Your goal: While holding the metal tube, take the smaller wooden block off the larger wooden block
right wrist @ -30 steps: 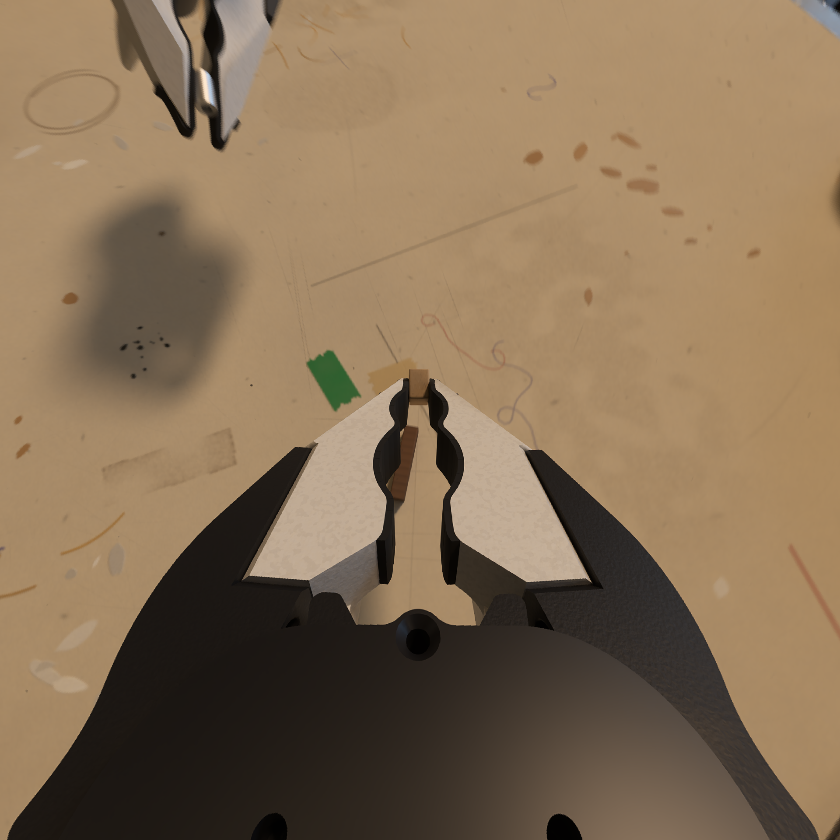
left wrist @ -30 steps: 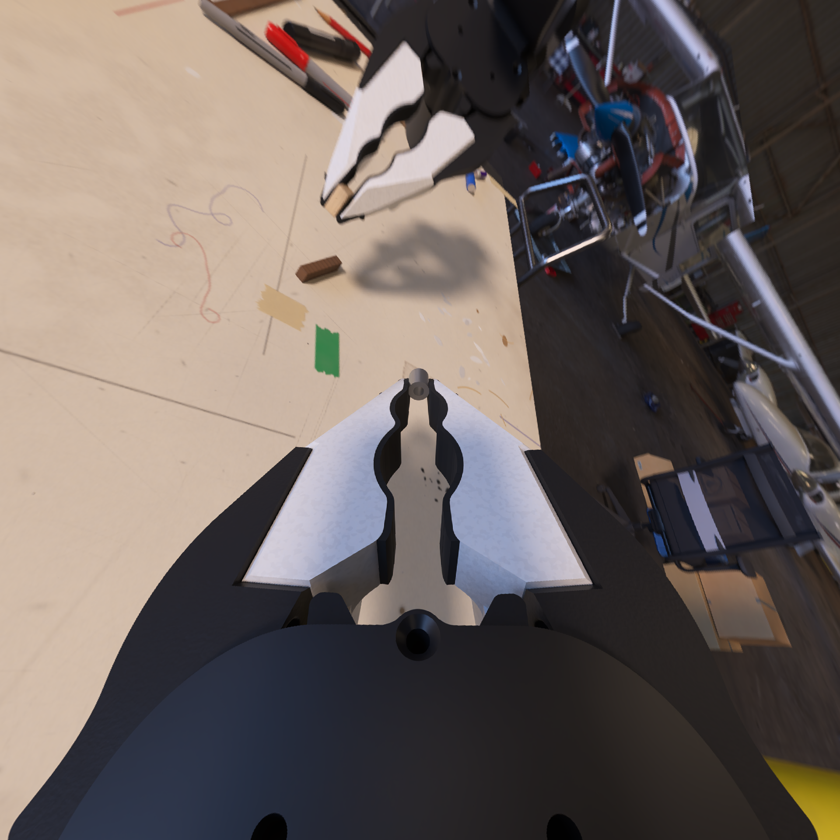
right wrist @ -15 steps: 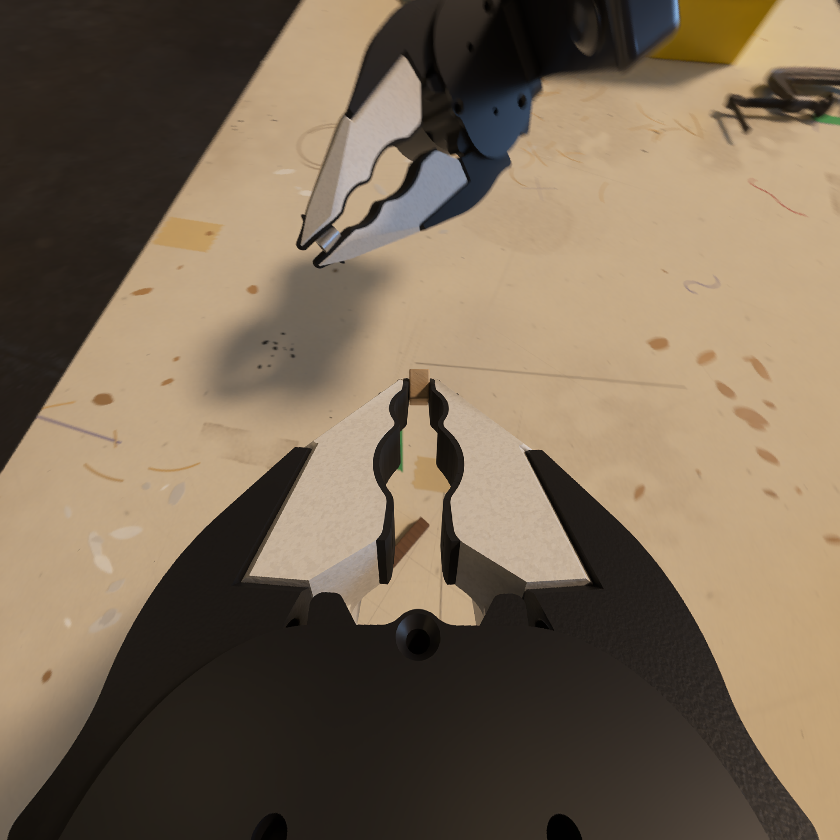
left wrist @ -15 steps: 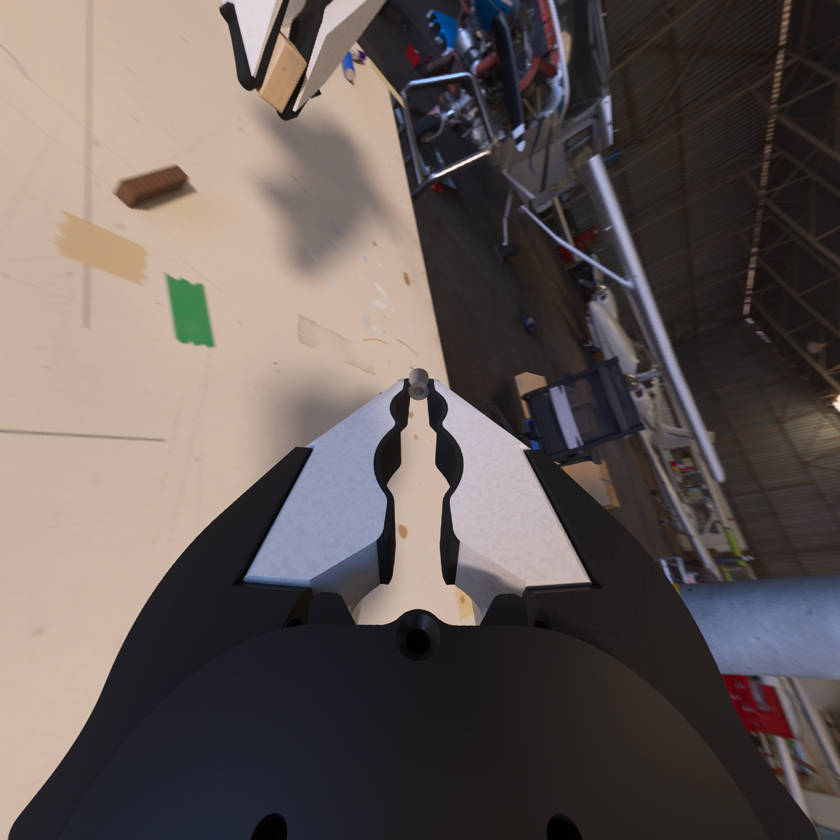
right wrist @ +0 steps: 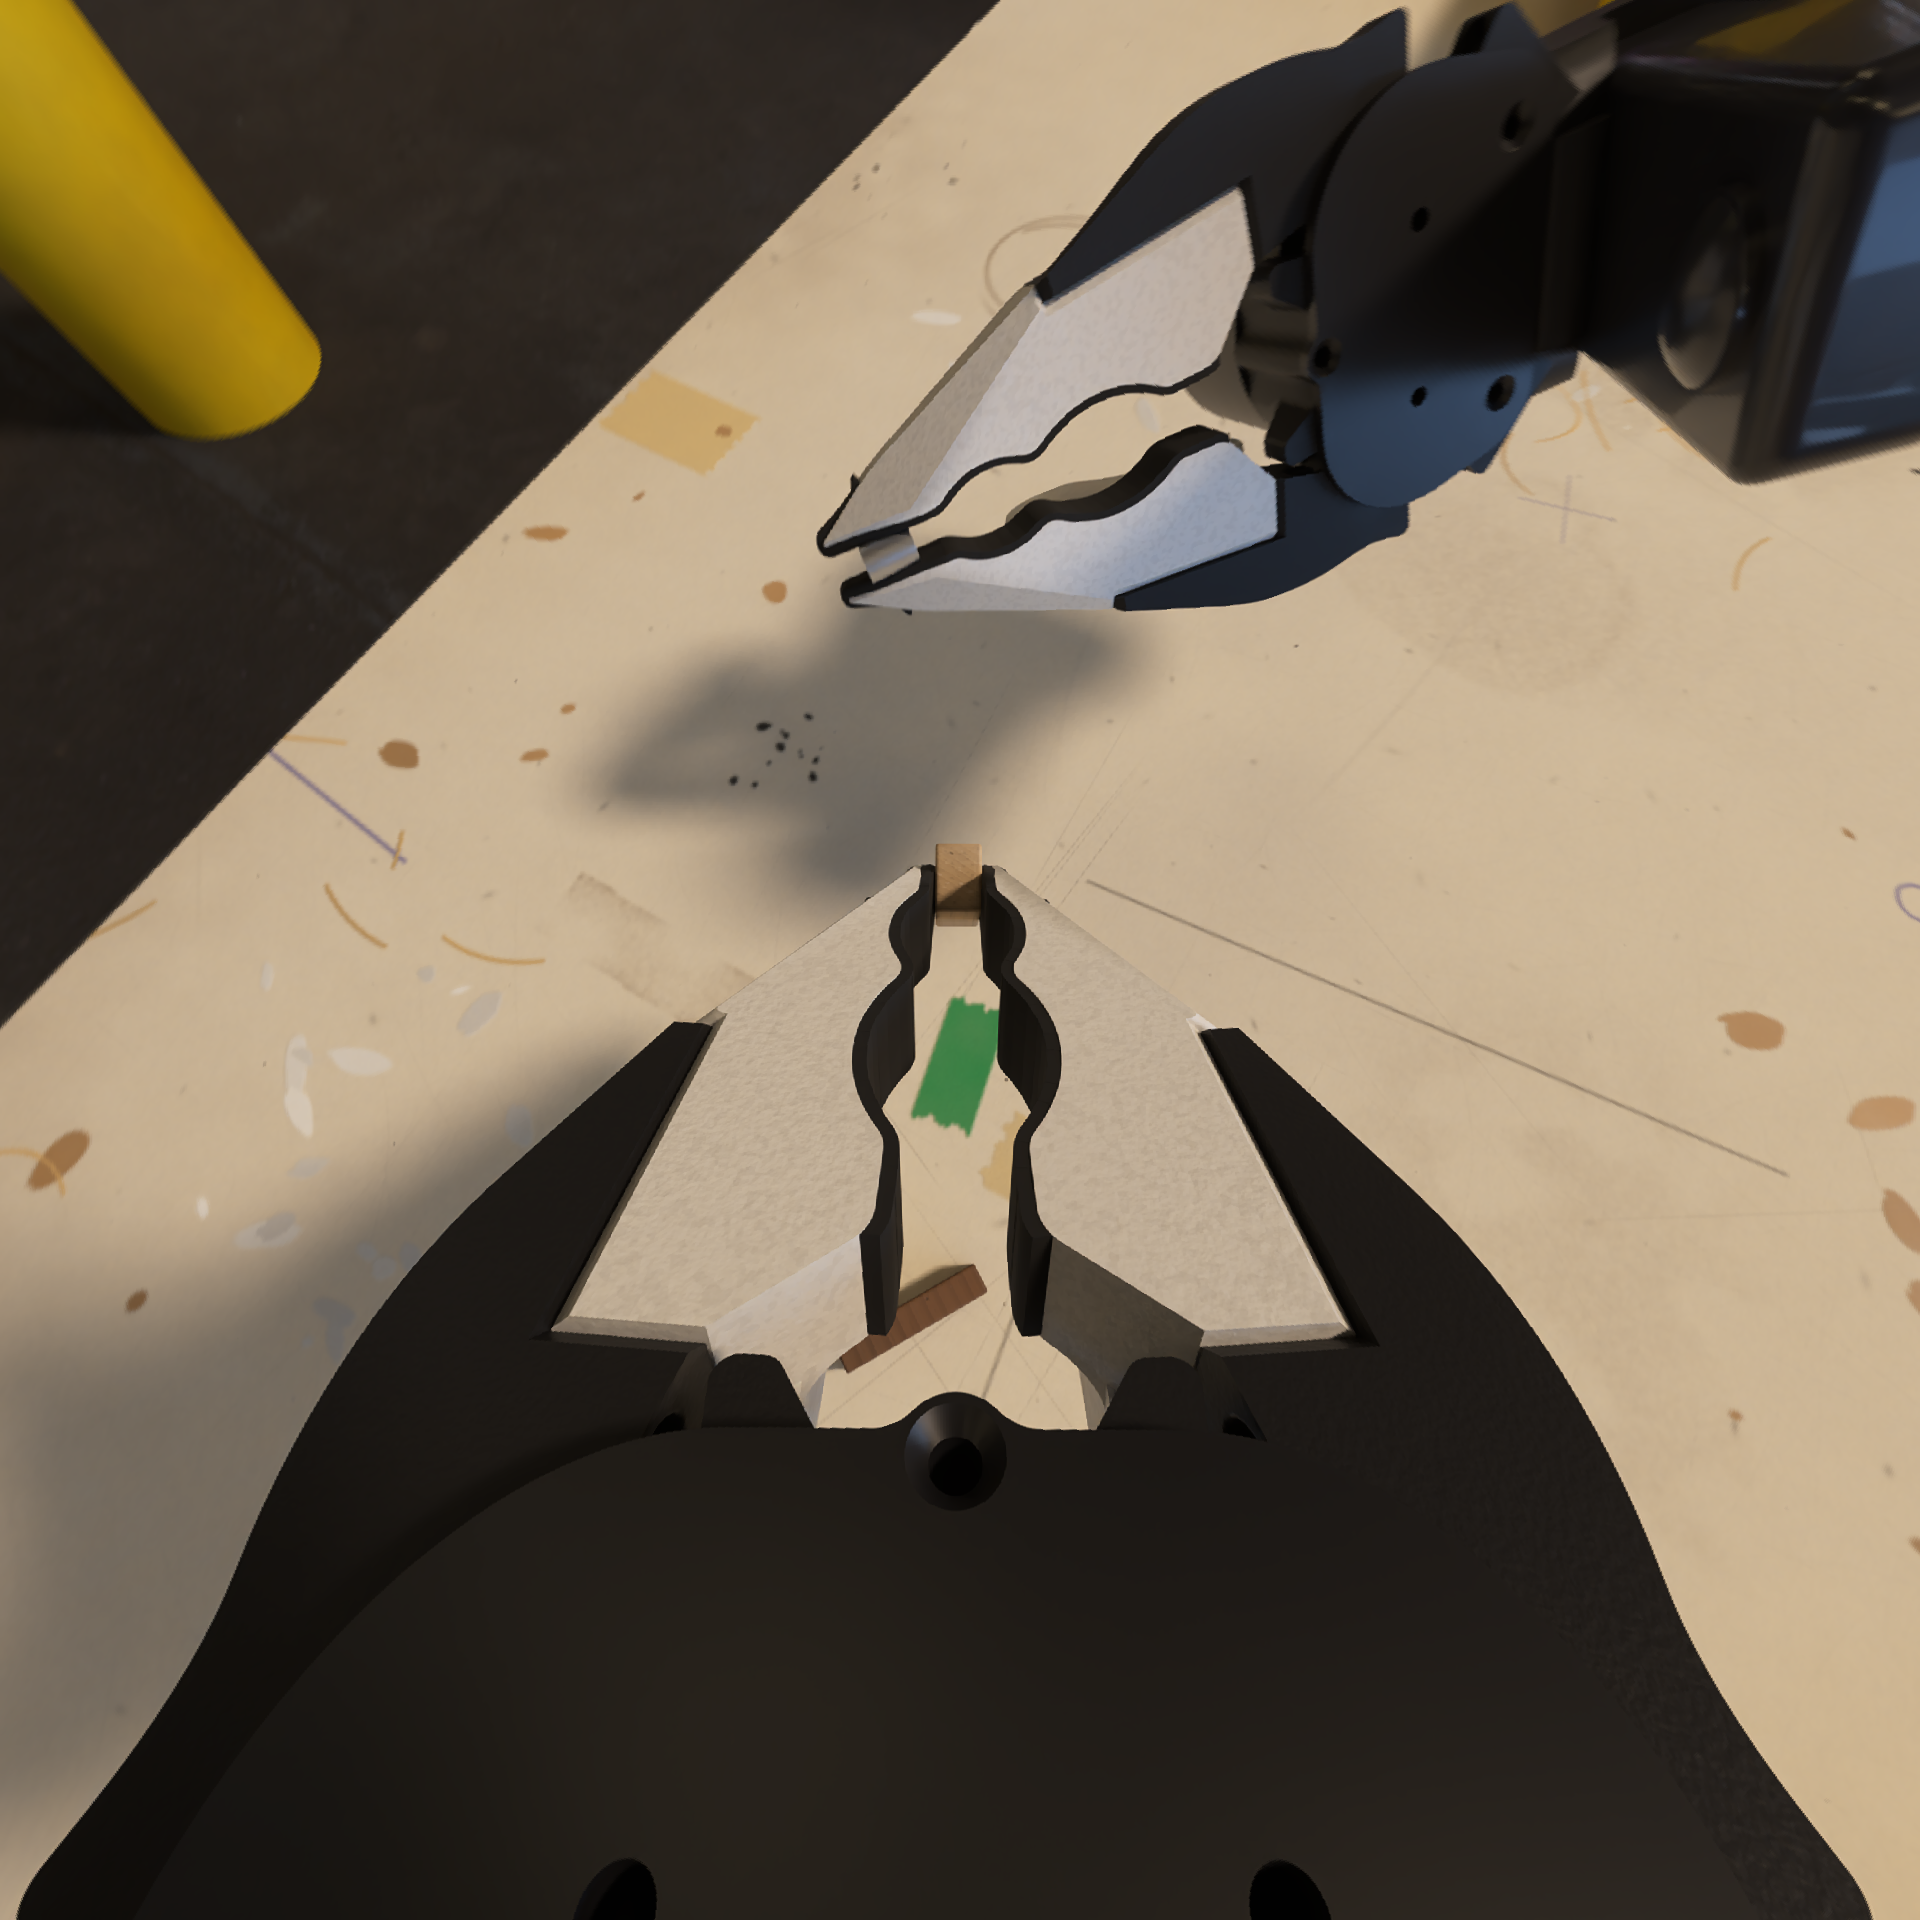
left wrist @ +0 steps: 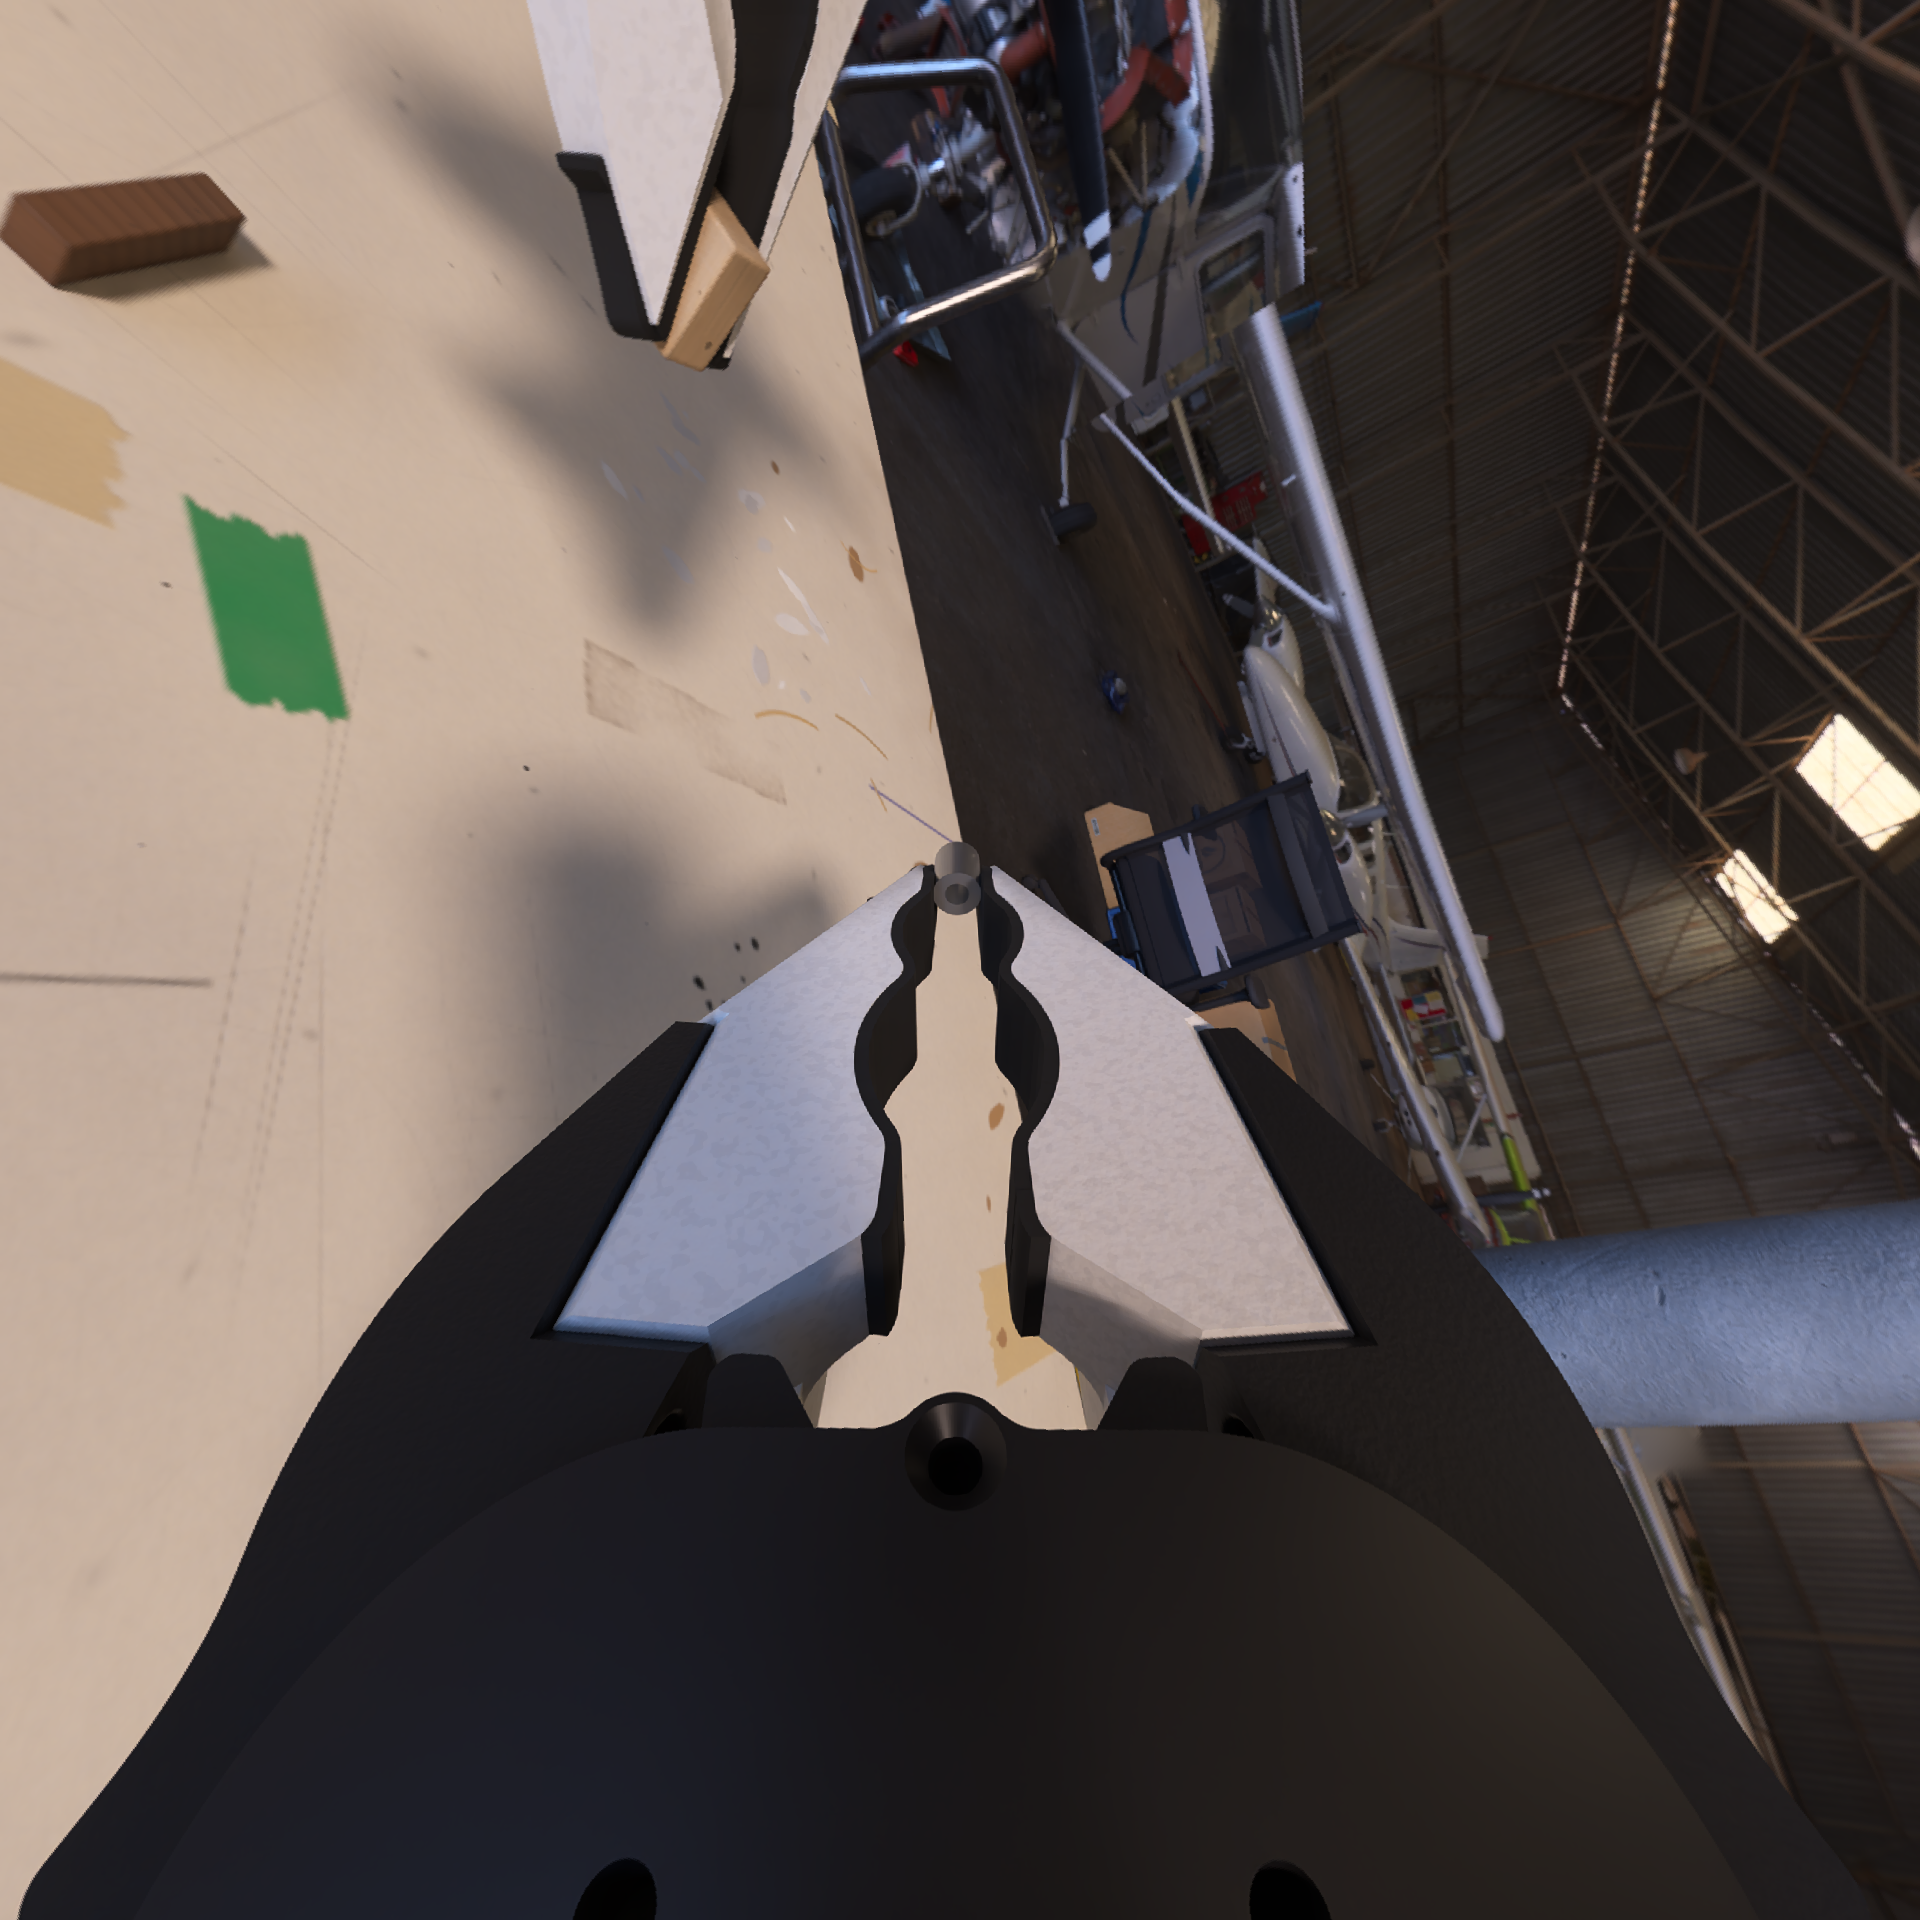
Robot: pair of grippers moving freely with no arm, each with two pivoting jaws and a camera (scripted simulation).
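Smaller block (right wrist: 957, 883) farther (higher) off larger block (right wrist: 914, 1317)

Aircraft hangar workshop. Pale plywood workbench (left wrist: 436, 935), scuffed with pencil lines, paint flecks and wood shavings (right wrist: 488, 951), patched with green tape (left wrist: 265, 613) and tan masking tape (right wrist: 675, 421). Beyond the bench edge, toward 2 o'clock in the left wrist view: dark concrete floor (left wrist: 1018, 644), 1 small white aircraft (left wrist: 1283, 691) beneath a long white wing strut (left wrist: 1351, 623), engine parts and tubing (left wrist: 1039, 62) at 12 o'clock, a black wheeled cart (left wrist: 1236, 914). Steel roof trusses (left wrist: 1662, 468) with skylights (left wrist: 1860, 779) at 3 o'clock. Yellow bollard (right wrist: 135, 229) at 10 o'clock in the right wrist view.
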